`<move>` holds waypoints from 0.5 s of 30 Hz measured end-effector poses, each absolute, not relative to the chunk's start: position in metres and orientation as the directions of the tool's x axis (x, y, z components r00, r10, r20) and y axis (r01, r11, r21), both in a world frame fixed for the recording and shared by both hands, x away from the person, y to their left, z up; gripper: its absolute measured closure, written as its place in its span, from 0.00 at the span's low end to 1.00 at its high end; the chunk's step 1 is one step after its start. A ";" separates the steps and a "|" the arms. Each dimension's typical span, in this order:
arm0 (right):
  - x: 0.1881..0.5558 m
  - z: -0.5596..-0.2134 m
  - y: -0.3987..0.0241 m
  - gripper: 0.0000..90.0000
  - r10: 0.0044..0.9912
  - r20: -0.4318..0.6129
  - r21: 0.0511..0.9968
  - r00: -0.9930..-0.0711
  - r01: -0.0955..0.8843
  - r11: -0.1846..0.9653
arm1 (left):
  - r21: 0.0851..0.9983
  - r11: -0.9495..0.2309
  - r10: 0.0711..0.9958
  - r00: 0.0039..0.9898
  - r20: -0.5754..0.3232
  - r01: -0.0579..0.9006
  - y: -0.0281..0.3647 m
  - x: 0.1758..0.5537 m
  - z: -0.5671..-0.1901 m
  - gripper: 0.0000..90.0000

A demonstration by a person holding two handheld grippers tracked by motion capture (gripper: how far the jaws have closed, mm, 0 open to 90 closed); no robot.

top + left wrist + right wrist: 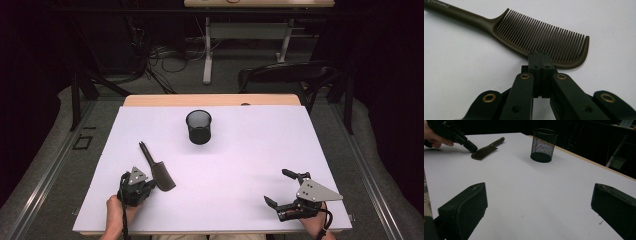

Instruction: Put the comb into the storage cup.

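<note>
Jaws of the left gripper [539,53] are pressed together, their tips hiding part of the spine of the dark brown plastic comb [534,35], which lies flat on the white table [250,150]. The right gripper [281,187] gapes empty. Farther off stands a black mesh cup [199,127].

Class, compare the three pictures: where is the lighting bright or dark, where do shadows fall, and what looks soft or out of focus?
High view: the white table is evenly lit, the surroundings dark; the mesh cup casts a faint shadow. Left gripper view: the comb teeth are sharp, its handle end softer. Right gripper view: the near jaws look dark and soft, the cup clearer.
</note>
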State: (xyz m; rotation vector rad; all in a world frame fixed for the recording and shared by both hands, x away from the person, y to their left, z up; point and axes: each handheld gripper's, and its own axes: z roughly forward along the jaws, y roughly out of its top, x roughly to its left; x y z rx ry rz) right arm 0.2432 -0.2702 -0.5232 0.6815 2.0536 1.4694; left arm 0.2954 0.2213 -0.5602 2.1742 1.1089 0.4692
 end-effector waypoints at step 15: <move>0.243 -0.523 -0.271 0.00 0.664 -0.121 0.950 -0.738 0.108 0.293 | 0.658 -0.490 0.786 0.616 0.051 0.571 0.203 0.312 -0.557 1.00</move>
